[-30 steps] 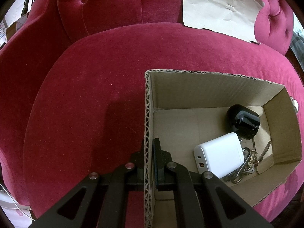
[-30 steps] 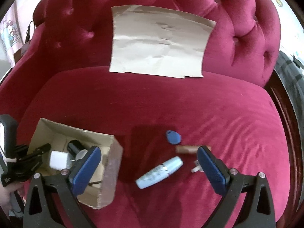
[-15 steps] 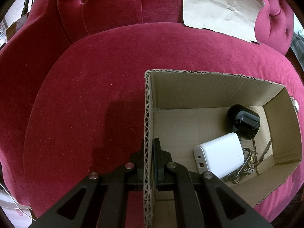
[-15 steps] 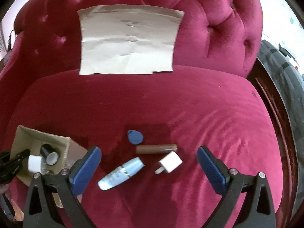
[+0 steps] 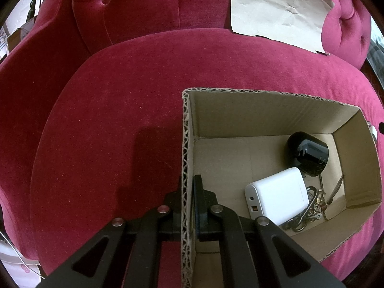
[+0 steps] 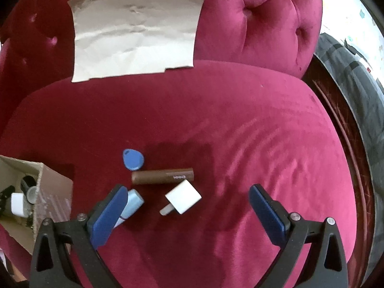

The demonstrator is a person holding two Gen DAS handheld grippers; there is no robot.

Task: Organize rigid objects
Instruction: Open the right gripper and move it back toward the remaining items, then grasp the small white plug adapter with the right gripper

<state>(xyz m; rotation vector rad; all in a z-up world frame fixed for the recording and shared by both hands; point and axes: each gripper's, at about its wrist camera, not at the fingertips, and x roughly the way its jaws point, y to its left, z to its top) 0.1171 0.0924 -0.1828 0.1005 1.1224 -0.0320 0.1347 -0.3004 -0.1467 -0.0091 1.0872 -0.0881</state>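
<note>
Small white plug [image 6: 183, 199]: square body, one visible prong.

Crimson velvet seat cushion [image 6: 216, 120] carries open cardboard box [image 5: 264, 110] at left; near it, clustered: blue teardrop tag [image 6: 132, 159], brown tube [image 6: 162, 176], white plug adapter [image 6: 183, 196], pale blue bottle [image 6: 133, 202]. Creased paper sheet [image 6: 134, 31] against tufted backrest.
</note>
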